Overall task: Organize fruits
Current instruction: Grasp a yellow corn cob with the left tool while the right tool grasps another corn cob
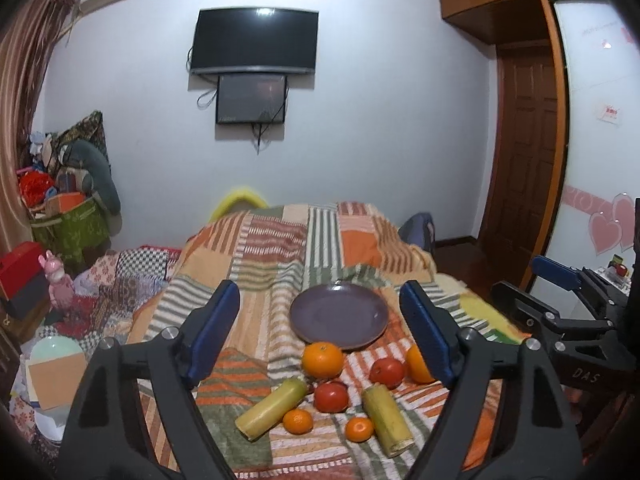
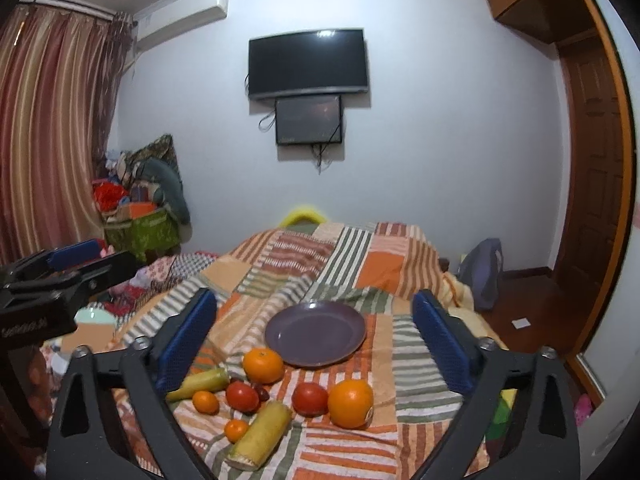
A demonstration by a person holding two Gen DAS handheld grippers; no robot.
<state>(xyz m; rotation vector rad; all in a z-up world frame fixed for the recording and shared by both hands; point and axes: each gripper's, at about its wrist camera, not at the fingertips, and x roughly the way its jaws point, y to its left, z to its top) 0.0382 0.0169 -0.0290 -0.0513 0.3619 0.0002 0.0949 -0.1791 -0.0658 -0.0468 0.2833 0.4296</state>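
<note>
An empty purple plate [image 1: 339,316] [image 2: 316,330] lies on a striped patchwork blanket. In front of it lie two large oranges [image 1: 322,360] [image 2: 350,398], two red tomatoes [image 1: 331,397] [image 2: 310,399], two small tangerines [image 1: 298,421] [image 2: 205,401] and two yellow-green cane pieces [image 1: 272,408] [image 2: 262,434]. My left gripper [image 1: 320,320] is open and empty, held above the fruit. My right gripper [image 2: 316,328] is open and empty too; it also shows at the right edge of the left wrist view [image 1: 560,280].
The blanket [image 1: 280,248] covers a raised surface that drops off on the left and right. Cluttered boxes and bags [image 1: 68,216] stand at the left wall. A wooden door [image 1: 520,160] and floor are on the right. A TV [image 1: 256,40] hangs on the far wall.
</note>
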